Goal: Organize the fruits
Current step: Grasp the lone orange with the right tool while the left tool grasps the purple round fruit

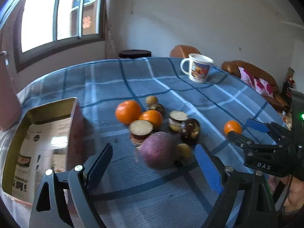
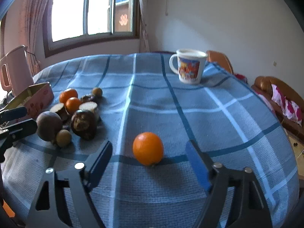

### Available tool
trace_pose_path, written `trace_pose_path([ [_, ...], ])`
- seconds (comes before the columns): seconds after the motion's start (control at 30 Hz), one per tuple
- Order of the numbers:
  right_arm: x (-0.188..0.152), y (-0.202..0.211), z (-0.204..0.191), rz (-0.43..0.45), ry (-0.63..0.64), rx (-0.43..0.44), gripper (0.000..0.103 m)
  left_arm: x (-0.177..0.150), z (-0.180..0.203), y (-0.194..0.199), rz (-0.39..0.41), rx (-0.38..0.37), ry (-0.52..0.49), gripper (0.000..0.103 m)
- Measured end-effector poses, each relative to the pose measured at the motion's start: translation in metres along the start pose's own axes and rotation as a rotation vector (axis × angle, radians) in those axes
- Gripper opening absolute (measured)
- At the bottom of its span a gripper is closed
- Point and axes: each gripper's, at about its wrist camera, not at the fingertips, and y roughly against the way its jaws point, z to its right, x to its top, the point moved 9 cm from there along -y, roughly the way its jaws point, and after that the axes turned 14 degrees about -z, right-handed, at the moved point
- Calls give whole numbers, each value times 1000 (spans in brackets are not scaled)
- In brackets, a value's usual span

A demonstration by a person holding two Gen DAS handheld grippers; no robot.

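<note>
A bright window [image 2: 91,11] with a brown frame lets daylight into a room with plain white walls [image 2: 237,19]. A counter under a blue checked cloth [image 2: 209,102] stands before brown chairs [image 2: 269,87].

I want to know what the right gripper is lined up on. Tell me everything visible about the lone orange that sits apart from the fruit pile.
The lone orange is round, bright orange and smooth-skinned, whole and unpeeled, with a slight dimple near its top. It rests on the blue plaid tablecloth, on a dark stripe, casting a shadow beneath. It lies well apart from the other fruit. The right gripper is open around it, its fingers on either side; neither pad touches it. Nothing else touches it.
</note>
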Motion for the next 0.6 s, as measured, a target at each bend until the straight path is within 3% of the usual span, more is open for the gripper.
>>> trace_pose_path([
  [0.13,1,-3,3,-29,6,-4,78,1,3,-11,-36,-13,-1,87],
  [0.3,4,-12,3,-74,21,0,61,-2,6,-22,-85,-59,14,66],
  [0.53,1,-24,-3,-127,51,23,39,-3,3,-29,-116,-44,31,65],
  [0.6,1,-24,-4,-126,59,22,39,-3,1,-29,-115,-54,43,63],
])
